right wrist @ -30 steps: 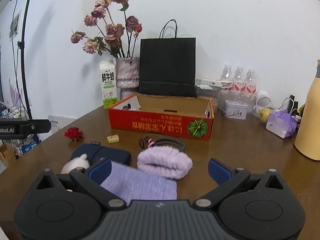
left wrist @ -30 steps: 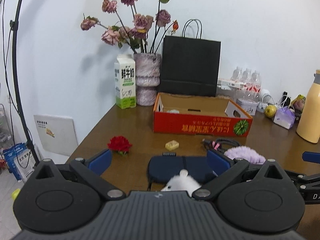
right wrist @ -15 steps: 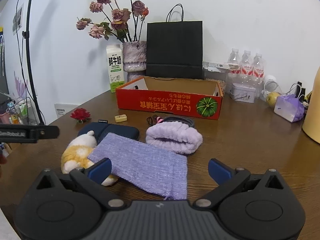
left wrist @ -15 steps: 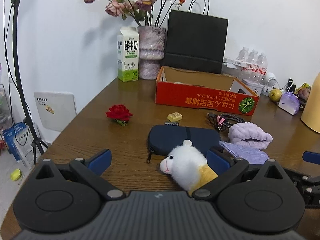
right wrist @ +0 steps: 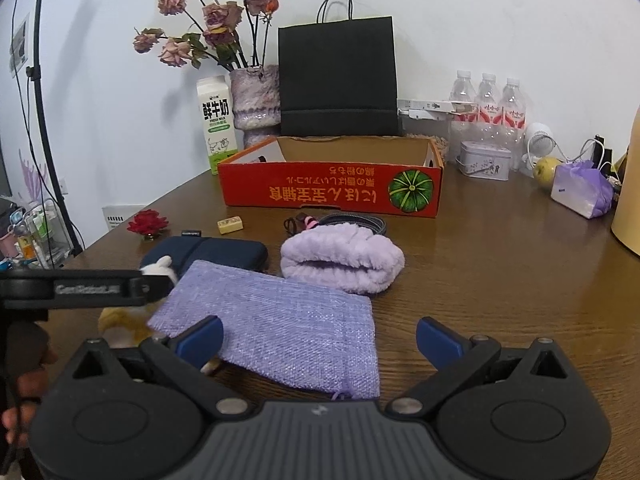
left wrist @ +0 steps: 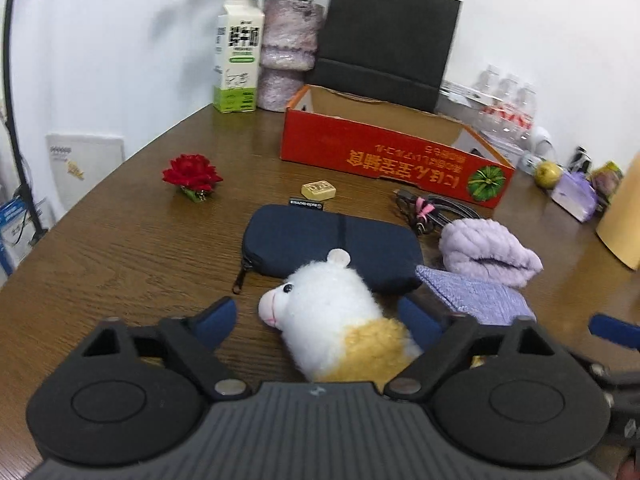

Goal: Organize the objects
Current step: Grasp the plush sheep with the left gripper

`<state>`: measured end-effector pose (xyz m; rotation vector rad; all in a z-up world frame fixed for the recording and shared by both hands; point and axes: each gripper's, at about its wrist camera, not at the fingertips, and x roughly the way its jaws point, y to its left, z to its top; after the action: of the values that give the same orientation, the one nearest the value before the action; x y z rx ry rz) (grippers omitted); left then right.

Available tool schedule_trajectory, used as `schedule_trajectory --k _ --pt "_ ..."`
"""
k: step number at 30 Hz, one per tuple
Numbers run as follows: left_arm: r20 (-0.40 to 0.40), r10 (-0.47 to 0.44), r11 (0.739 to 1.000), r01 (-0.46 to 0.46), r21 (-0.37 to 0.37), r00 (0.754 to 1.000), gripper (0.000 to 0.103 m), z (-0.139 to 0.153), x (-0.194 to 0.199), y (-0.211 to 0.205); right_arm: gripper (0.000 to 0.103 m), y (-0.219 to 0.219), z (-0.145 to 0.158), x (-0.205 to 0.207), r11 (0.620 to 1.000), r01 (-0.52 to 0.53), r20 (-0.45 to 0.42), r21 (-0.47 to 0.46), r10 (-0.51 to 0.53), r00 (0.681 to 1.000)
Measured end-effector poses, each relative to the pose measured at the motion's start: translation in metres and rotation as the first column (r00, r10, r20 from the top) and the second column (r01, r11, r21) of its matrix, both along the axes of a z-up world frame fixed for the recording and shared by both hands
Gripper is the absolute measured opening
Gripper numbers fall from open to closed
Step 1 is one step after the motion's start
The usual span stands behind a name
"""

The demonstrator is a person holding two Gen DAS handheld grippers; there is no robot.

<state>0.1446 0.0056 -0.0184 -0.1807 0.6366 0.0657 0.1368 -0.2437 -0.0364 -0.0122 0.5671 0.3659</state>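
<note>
The left gripper point(left wrist: 320, 316), jaws apart and just closing, straddles the soft, light plush toy point(left wrist: 340, 320) near the table's point(left wrist: 120, 240) front edge; its squashy body is best pinched mid-torso.

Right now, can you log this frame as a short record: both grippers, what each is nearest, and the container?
left gripper: jaws just been closing around the plush toy, left pad not yet touching
right gripper: open over the purple pouch
container: red box, open top
table: brown wood

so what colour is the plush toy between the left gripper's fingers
White with a yellow-orange body, clearest in the left wrist view: plush toy.
</note>
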Motion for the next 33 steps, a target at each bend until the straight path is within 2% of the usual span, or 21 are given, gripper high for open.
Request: schedule_trajectory --k 1,4,8,9,10,11,14,16,23,27,33 --pt "0.000 -0.004 1.000 0.004 0.013 1.000 0.076 0.001 -0.002 0.005 0.103 0.000 -0.001 0.000 1.000 -0.001 -0.003 0.001 0.001 1.000" --pt "-0.001 0.005 0.998 -0.005 0.064 1.000 0.071 0.003 -0.005 0.022 0.103 -0.001 -0.005 0.004 1.000 -0.006 -0.014 0.007 0.006 1.000" --pt "0.005 0.014 0.994 -0.015 0.107 1.000 0.071 0.003 -0.007 0.046 0.103 -0.001 -0.010 0.008 1.000 -0.010 -0.028 0.013 0.010 1.000" --pt "0.016 0.006 0.995 -0.008 0.096 1.000 0.073 0.005 -0.010 0.051 0.103 -0.001 -0.011 0.008 1.000 -0.010 -0.031 0.016 0.011 0.999" --pt "0.034 -0.003 0.996 0.000 0.085 0.999 0.085 0.008 -0.013 0.053 0.103 -0.001 -0.012 0.009 1.000 -0.010 -0.035 0.020 0.011 0.999" --pt "0.061 -0.012 0.997 0.007 0.077 0.998 0.103 0.012 -0.018 0.053 0.103 -0.001 -0.012 0.010 1.000 -0.011 -0.037 0.025 0.011 0.999" --pt "0.139 -0.066 0.993 0.051 0.106 0.988 0.103 0.023 -0.031 0.047 0.103 -0.002 -0.015 0.011 0.999 -0.012 -0.044 0.032 0.013 0.999" --pt "0.125 -0.104 0.988 0.089 0.124 0.987 0.103 0.024 -0.032 0.041 0.103 -0.002 -0.016 0.010 1.000 -0.012 -0.044 0.029 0.013 0.999" --pt "-0.011 -0.198 0.966 0.197 0.169 0.980 0.103 0.007 -0.027 0.020 0.103 0.000 -0.020 0.009 0.999 -0.027 -0.049 0.031 0.029 0.998" --pt "-0.044 -0.190 0.961 0.194 0.198 0.981 0.103 0.002 -0.023 0.017 0.103 0.000 -0.023 0.010 0.999 -0.032 -0.060 0.034 0.034 0.998" --pt "-0.067 -0.187 0.969 0.195 0.151 0.980 0.103 -0.009 -0.012 0.022 0.103 0.000 -0.024 0.011 0.999 -0.034 -0.069 0.042 0.036 0.997"
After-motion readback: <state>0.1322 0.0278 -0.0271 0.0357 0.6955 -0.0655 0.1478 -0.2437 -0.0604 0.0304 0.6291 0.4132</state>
